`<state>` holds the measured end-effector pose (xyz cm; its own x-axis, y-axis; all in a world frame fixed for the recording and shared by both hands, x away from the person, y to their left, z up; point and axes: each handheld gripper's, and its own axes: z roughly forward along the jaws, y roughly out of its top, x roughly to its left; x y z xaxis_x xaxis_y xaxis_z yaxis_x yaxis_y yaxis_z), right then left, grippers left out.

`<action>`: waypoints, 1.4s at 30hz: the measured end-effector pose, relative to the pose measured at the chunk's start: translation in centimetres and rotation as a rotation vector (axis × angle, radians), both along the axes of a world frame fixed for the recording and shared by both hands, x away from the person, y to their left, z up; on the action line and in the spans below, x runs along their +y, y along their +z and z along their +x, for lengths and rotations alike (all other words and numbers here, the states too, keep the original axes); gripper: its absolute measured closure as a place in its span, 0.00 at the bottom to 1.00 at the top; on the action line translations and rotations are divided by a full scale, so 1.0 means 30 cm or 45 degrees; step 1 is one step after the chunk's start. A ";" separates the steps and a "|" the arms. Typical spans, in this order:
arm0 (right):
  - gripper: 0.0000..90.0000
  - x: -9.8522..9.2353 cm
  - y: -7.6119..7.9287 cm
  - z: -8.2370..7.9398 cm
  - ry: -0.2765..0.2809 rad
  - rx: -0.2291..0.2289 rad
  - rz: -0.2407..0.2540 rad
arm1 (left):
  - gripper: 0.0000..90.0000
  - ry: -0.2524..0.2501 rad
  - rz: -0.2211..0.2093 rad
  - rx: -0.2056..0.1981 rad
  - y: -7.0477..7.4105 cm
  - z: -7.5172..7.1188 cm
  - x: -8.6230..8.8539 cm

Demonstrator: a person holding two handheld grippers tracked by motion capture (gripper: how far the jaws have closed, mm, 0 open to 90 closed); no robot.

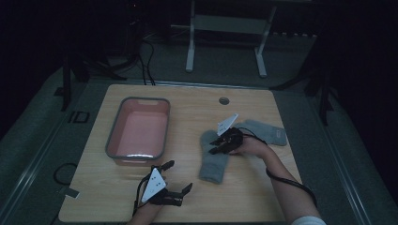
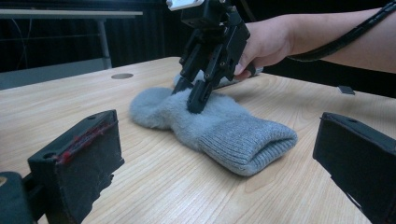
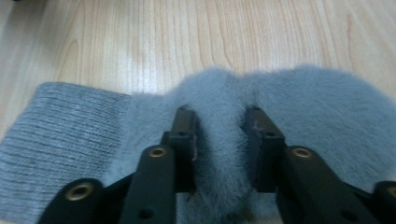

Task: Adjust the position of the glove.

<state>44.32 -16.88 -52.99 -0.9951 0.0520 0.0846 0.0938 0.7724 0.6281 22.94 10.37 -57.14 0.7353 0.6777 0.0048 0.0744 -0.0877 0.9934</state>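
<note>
Right gripper view: right gripper [image 3: 219, 128] presses into grey mitten [image 3: 299, 107], jaws narrowly apart, fuzzy ridge between, ready to pinch.

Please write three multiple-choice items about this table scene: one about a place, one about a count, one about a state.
1. Where is the pink basin on the table?
A. left part
B. right part
C. near edge

2. How many grey mittens lie on the table?
A. one
B. two
C. four

3. How is the left gripper?
A. shut on a mitten
B. open, holding nothing
C. inside the basin

Answers: 1 A, the high view shows it left of the mittens. 2 B, the near mitten lies under the right gripper and the far mitten behind it. 3 B, its fingers stand wide apart over bare wood.
</note>
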 end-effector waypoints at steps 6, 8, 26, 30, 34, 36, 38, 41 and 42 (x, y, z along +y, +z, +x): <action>0.51 0.009 0.010 -0.001 0.007 -0.030 -0.033 | 0.02 -0.003 -0.002 -0.003 0.000 0.000 0.000; 0.51 0.007 0.023 -0.009 0.002 -0.046 -0.037 | 0.02 -0.003 -0.003 -0.001 0.000 0.000 0.001; 0.99 -0.065 -0.005 -0.186 -0.333 -0.091 0.037 | 0.02 0.004 -0.003 -0.002 0.000 -0.001 0.000; 1.00 -0.090 -0.030 -0.173 -0.333 -0.114 0.023 | 0.02 0.005 -0.002 -0.002 0.000 -0.001 0.000; 1.00 -0.086 -0.026 -0.145 -0.259 -0.138 -0.011 | 0.02 0.004 -0.001 0.000 0.000 0.000 0.001; 1.00 -0.079 -0.027 -0.127 -0.226 -0.135 -0.013 | 0.02 0.004 -0.001 -0.001 0.000 0.000 0.001; 1.00 -0.070 -0.027 -0.113 -0.184 -0.133 -0.016 | 0.02 0.004 -0.001 0.000 0.000 0.000 0.000; 1.00 -0.053 -0.029 -0.089 -0.143 -0.115 -0.005 | 0.02 0.004 -0.002 0.001 0.000 0.000 0.001; 1.00 -0.046 -0.030 -0.080 -0.131 -0.109 0.001 | 0.02 0.004 -0.002 0.001 0.000 0.000 0.001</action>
